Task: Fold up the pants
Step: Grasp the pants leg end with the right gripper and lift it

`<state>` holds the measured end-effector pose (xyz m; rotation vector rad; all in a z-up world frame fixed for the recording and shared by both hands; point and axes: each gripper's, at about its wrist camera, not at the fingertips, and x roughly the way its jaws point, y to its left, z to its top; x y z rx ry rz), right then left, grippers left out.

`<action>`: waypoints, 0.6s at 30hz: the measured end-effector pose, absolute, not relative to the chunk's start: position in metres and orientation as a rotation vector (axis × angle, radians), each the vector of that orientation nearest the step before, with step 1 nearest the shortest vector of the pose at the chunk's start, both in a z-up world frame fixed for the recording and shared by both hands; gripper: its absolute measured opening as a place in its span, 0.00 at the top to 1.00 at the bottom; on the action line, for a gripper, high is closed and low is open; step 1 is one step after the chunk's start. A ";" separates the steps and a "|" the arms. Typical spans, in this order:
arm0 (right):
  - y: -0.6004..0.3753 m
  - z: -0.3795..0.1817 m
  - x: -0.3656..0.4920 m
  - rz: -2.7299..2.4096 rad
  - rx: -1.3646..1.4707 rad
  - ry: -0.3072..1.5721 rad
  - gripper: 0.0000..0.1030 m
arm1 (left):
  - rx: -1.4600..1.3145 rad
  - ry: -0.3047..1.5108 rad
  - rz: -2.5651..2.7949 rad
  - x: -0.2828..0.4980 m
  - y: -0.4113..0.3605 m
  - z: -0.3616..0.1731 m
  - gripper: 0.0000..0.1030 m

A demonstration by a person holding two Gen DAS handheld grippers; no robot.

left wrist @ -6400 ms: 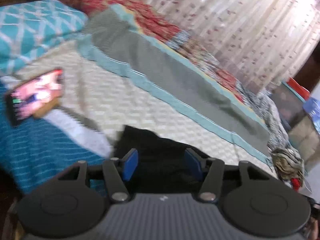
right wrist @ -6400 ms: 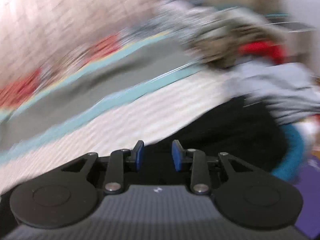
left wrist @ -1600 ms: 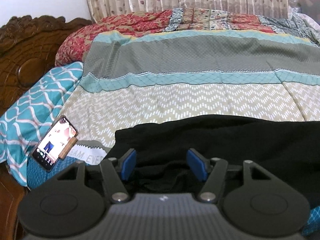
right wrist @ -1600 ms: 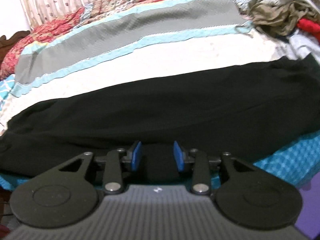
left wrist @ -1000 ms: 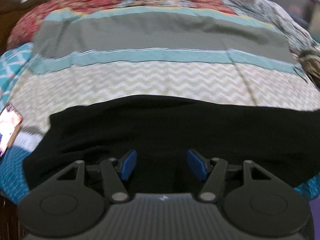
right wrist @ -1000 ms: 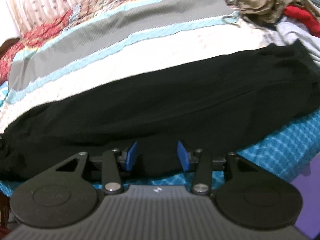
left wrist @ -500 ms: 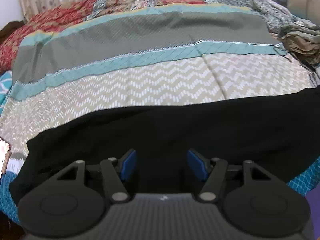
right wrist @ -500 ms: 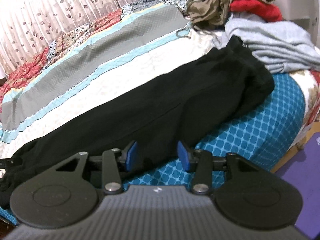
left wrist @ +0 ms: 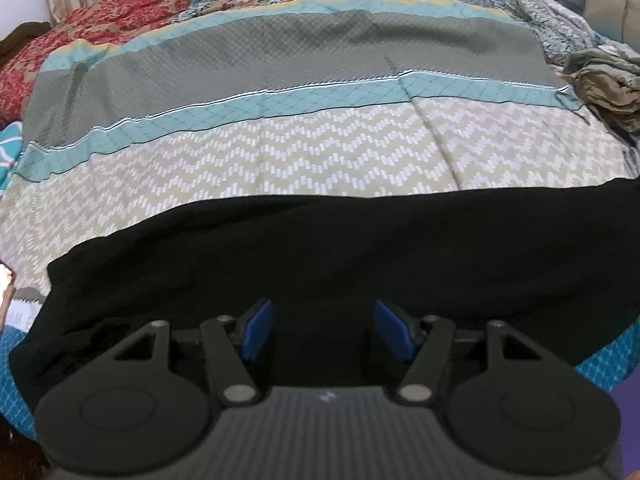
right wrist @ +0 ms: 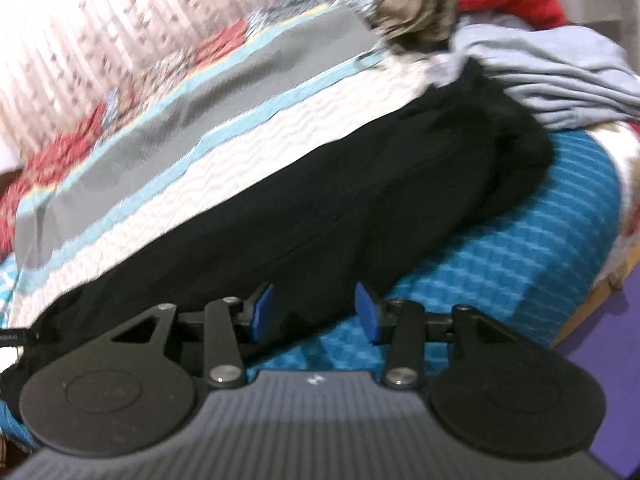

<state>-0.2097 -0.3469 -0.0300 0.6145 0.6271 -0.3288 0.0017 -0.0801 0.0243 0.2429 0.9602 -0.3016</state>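
Black pants lie stretched lengthwise along the near edge of the bed, folded into one long strip. In the left wrist view my left gripper hovers over the middle of the strip, jaws apart with only flat cloth seen beyond them. In the right wrist view the pants run from lower left up to a bunched end at the upper right. My right gripper is open over the pants' near edge, where black cloth meets the blue sheet. Nothing is gripped.
A striped quilt of beige, teal and grey covers the bed behind the pants. A heap of clothes, olive, red and grey, lies past the pants' right end. A phone's corner peeks in at the far left. A purple mat lies below the bed.
Both grippers have slid to the right along the pants. The right wrist view has rolled, so the bed now slopes and the bunched end and clothes heap show. Jaws unchanged.
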 end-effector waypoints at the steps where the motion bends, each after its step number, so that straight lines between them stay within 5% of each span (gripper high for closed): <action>1: -0.352 -0.031 -0.217 -0.354 0.621 0.607 0.54 | 0.241 0.960 -0.316 0.003 -0.083 0.025 0.43; 18: -0.461 -0.084 -0.253 -0.430 0.906 0.295 0.45 | 0.296 0.980 -0.580 -0.012 -0.174 0.035 0.41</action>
